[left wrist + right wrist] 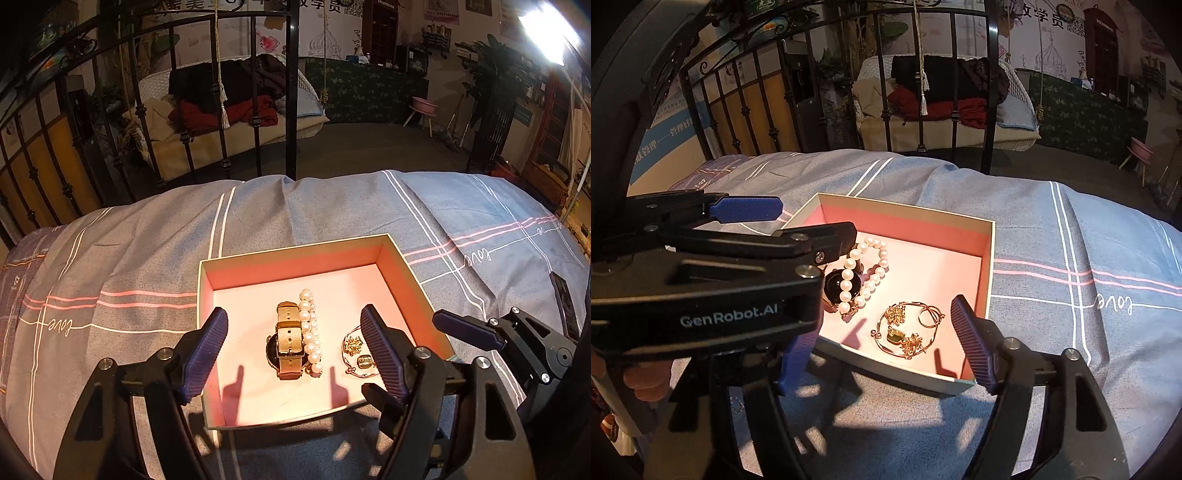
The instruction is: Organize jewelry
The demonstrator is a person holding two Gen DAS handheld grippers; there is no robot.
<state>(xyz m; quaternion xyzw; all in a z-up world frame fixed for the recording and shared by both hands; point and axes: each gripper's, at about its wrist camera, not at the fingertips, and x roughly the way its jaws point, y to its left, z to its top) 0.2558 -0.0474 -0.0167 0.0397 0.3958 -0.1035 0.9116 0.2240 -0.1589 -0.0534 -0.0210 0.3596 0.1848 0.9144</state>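
Note:
An open box (295, 246) with a pink lining lies on the bed. Inside it are a watch (288, 341) with a tan strap, a pearl bracelet (310, 328) right beside it, and a gold chain (354, 350) with a green pendant. My left gripper (294, 314) hovers open over the box's near half, the watch and pearls below its gap, nothing between its pads. In the right wrist view, my right gripper (882, 325) stands open above the gold chain (905, 328), empty. The left gripper (818, 220) crosses in front and hides part of the watch (836, 288). The pearl bracelet (864, 273) shows.
The box (908, 208) sits on a grey-blue bedsheet (129, 258) with white and pink stripes. A black iron bed rail (291, 92) closes off the far end. A hand (646, 376) holds the left gripper. Beyond is a swing seat piled with clothes (229, 103).

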